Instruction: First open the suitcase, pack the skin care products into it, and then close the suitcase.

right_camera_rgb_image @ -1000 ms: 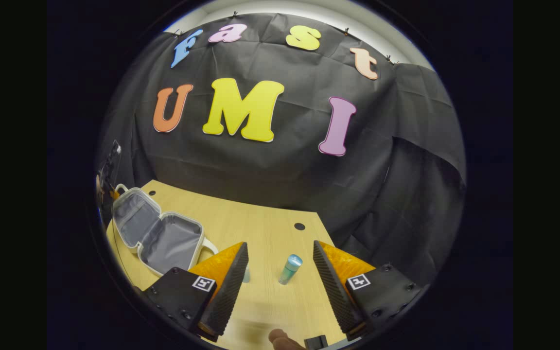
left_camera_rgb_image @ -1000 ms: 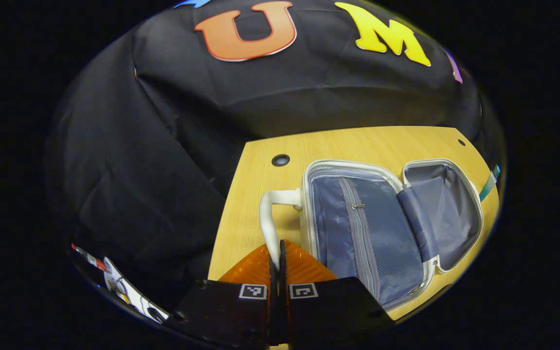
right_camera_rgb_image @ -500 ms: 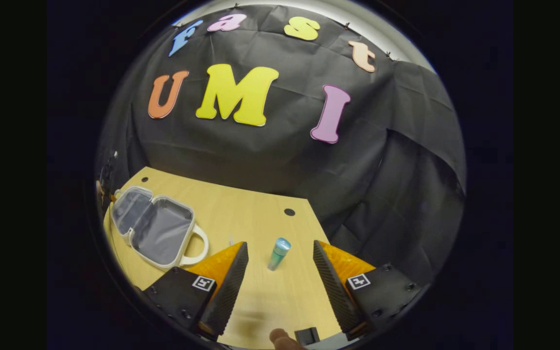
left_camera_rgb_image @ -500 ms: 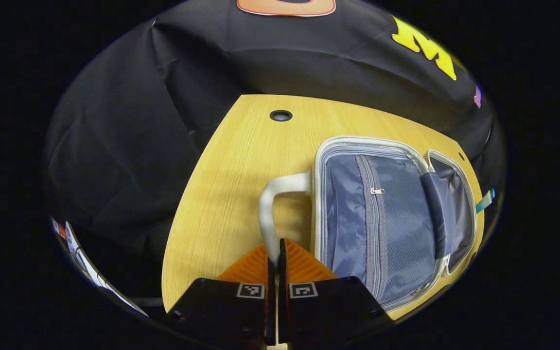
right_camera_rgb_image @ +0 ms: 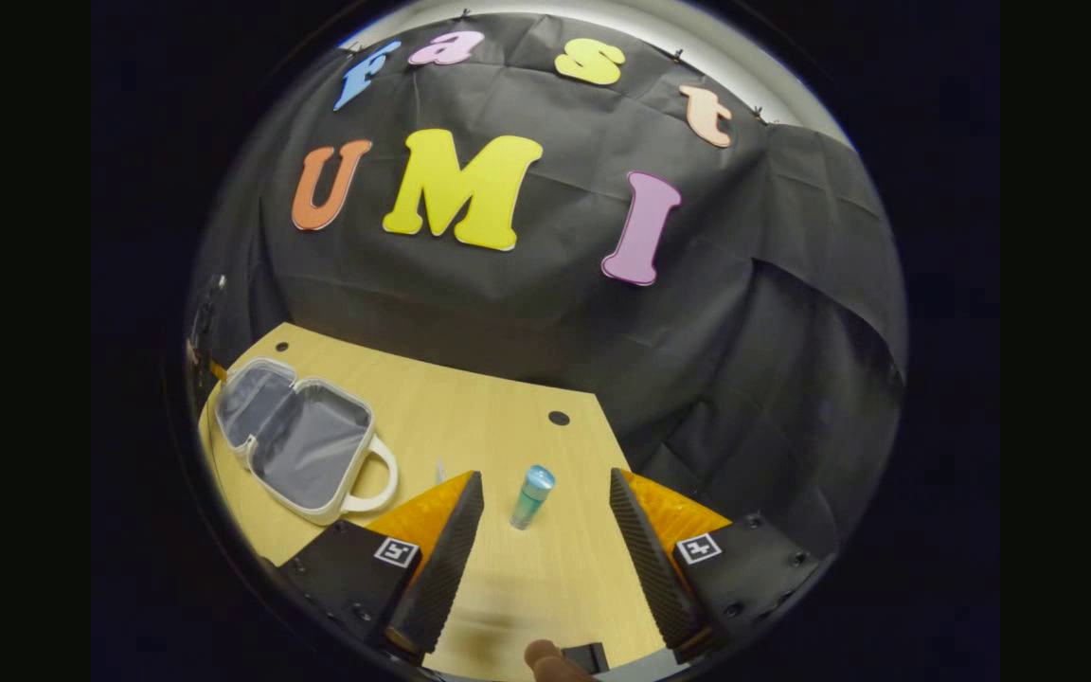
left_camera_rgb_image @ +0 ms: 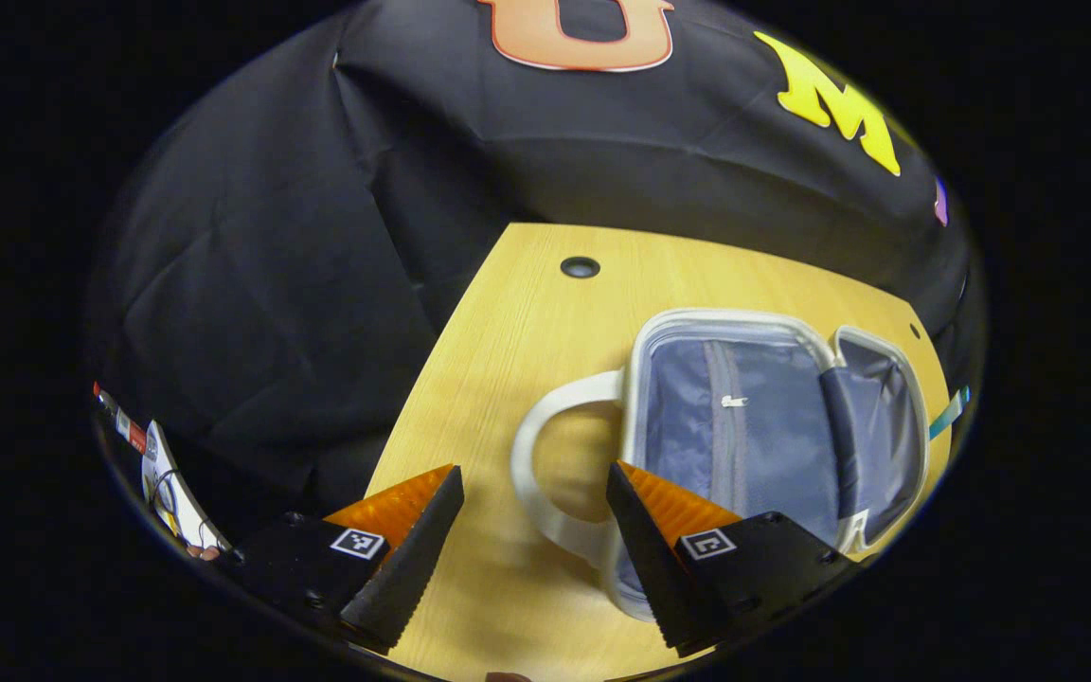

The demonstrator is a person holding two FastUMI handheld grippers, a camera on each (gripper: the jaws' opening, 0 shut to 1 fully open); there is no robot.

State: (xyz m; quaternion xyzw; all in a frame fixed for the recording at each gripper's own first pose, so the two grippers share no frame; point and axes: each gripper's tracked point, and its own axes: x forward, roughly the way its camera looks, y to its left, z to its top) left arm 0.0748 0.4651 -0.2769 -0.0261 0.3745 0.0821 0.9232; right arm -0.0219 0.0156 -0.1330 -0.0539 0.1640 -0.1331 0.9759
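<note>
Left gripper view. Left gripper (left_camera_rgb_image: 534, 530) low over the wooden table (left_camera_rgb_image: 470, 379), fingers spread wide, nothing between the pads. White loop handle (left_camera_rgb_image: 545, 474) of the suitcase (left_camera_rgb_image: 754, 426) lies flat on the table in the gap ahead of the fingers, its lower bend just beside the right finger (left_camera_rgb_image: 645, 540); contact cannot be told. Suitcase lies open, both halves flat, grey-blue lining up. Nearer half carries a zipped mesh pocket (left_camera_rgb_image: 730, 426); a dark strap (left_camera_rgb_image: 839, 426) crosses the hinge between the halves. Farther half reaches toward the table's right edge. A slim teal item (left_camera_rgb_image: 946, 415) shows at that edge beyond the case; too small to identify. Round cable hole (left_camera_rgb_image: 580, 267) near the table's far edge. Black cloth wall (left_camera_rgb_image: 299, 284) behind and to the left.

Right gripper view. Right gripper (right_camera_rgb_image: 545, 540) also spread wide, holding nothing, hanging above the near part of the table (right_camera_rgb_image: 470, 417). A small teal bottle (right_camera_rgb_image: 532, 496) with a pale blue cap stands upright, a little tilted, on the table ahead, between the lines of the two fingers and touching neither. Open suitcase (right_camera_rgb_image: 295, 440) lies near the table's left edge, handle toward the bottle, well apart from it. A thin pale object (right_camera_rgb_image: 439, 469) pokes up just beyond the left finger; unclear what. Fingertip of a hand (right_camera_rgb_image: 545, 655) at the bottom edge.
</note>
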